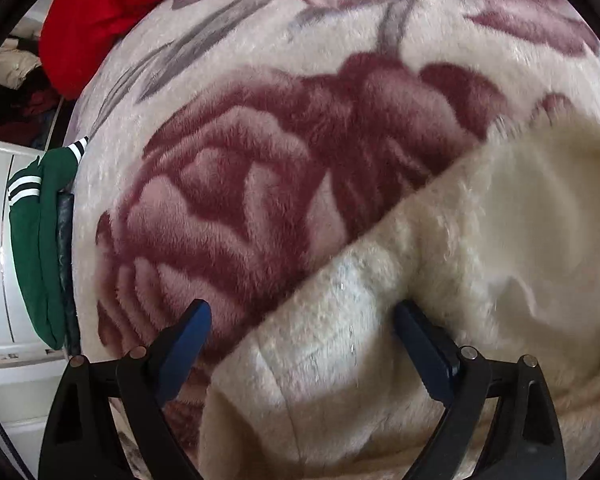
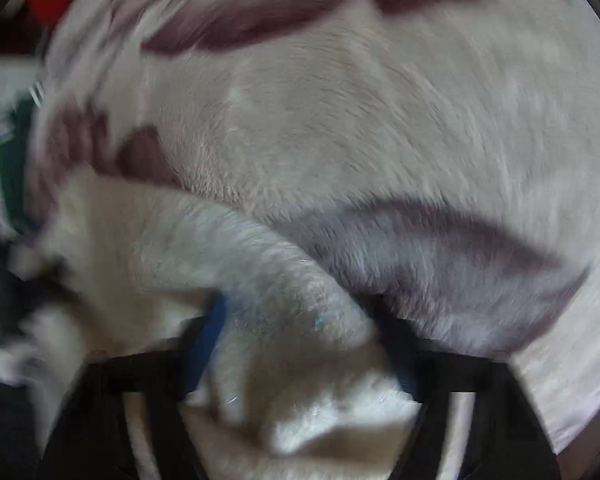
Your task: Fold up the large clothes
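Gripping a bunched cream garment (image 2: 292,312), the right gripper (image 2: 300,344) blurs; left gripper (image 1: 302,320) fingers gape above it.

The left gripper (image 1: 302,320) has two black plastic arms with triangular cut-outs, and each arm ends in a dark blue pad. Round silver pins sit at the joints of the arms. The right gripper (image 2: 300,332) is blurred; it shows the same black frame and one blue pad (image 2: 208,340) on the left.
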`<state>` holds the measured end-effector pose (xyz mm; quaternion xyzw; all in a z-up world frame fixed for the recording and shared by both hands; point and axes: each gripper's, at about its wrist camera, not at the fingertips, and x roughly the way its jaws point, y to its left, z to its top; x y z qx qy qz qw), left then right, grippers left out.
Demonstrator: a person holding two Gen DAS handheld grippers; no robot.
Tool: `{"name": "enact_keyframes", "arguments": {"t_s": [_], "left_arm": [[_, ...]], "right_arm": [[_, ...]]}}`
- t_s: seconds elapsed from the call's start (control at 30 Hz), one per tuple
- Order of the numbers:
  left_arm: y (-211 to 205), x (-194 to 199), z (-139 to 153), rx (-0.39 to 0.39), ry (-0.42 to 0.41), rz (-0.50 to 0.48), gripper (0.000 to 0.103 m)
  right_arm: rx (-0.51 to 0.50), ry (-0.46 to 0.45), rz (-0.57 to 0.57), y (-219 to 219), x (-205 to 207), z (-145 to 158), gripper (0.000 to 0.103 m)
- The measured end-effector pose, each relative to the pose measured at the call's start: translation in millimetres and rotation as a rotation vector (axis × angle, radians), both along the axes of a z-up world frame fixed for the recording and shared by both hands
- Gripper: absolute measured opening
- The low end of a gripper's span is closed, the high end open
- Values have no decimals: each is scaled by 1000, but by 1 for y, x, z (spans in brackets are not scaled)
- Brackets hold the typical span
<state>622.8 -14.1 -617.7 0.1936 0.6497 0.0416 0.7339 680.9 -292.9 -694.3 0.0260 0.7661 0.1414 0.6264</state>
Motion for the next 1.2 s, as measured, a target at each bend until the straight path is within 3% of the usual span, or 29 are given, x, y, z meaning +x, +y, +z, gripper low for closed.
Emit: {"name": "enact_keyframes", "arguments": {"t_s": [0.07,0.17,0.23,0.33,0.43,0.5,0.57,0.7,0.8,0.9,1.0,1.07,1.2], "left_arm": [[0,-2,7,-10,-43,14,94],[-2,-7,15,-30,-86,32,95],[-3,-8,20,-27,-105,23,95],[-7,-6,30,-13,-140,-8,95],[-3,-11,53,-32,-203,3,95],[8,-16,72,-66,-246,38,95],[24,-28,96,-112,-291,97,96],[53,-69,131,-178,-343,214,96],[77,-120,144,-190,-334,311,96],[100,-188,140,-128,-293,399,96],[121,-262,121,-31,-216,467,96],[134,-308,100,11,-117,496,96],[157,-367,83,11,-26,549,96]], "right_arm": [[-64,-68,-41,6,1,12,18],[-144,-195,-151,-12,6,27,17],[-140,-207,-259,-29,7,25,17],[-153,-205,-246,-29,2,17,17],[-36,-126,-312,-36,9,17,29],[16,-107,-342,-55,2,38,54],[49,-131,-379,-75,-12,62,61],[116,-126,-494,-120,-73,110,61],[192,-89,-559,-95,-142,123,61],[257,9,-597,-54,-226,110,61],[361,202,-591,18,-313,67,61],[396,291,-597,60,-351,39,61],[329,372,-516,139,-409,-12,61]]}}
